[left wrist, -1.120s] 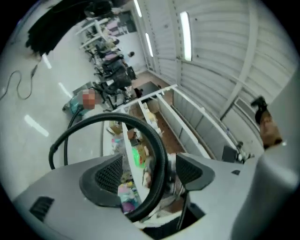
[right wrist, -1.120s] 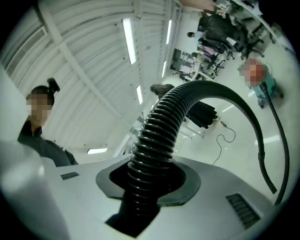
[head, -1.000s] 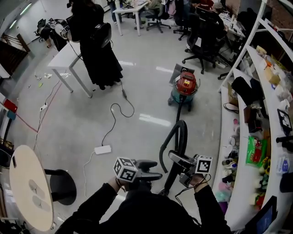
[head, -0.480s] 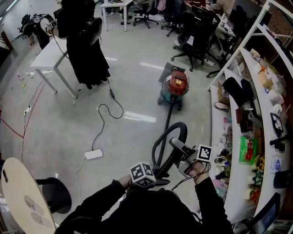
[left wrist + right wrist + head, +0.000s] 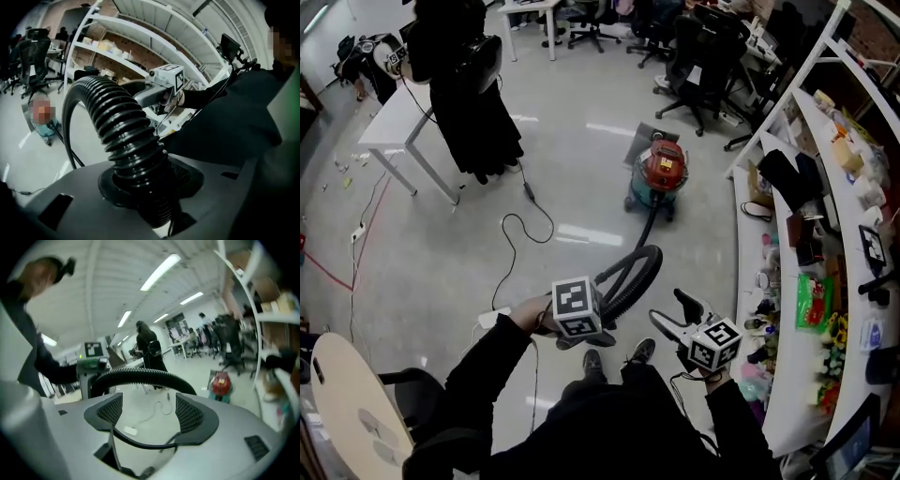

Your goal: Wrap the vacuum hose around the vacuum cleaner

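The left hand-held gripper (image 5: 602, 307) (image 5: 140, 187) is clamped on the black ribbed vacuum hose (image 5: 630, 274) (image 5: 117, 117), its jaws having just been closing onto it. From the clamp the hose bends into a loop (it fills most of the left gripper view), then trails over the glossy grey floor (image 5: 581, 187) to the red-lidded, teal-bodied canister vacuum cleaner (image 5: 661, 173), which stands well apart. The right hand-held gripper (image 5: 675, 312) (image 5: 150, 416) gapes wide, its jaws having just been opening, with nothing between them; the hose (image 5: 140, 376) arcs beyond its tips. White curved shelving (image 5: 787, 309) runs along the right. Farther off, a person in black (image 5: 455, 84) stands beside a white surface (image 5: 394, 112).
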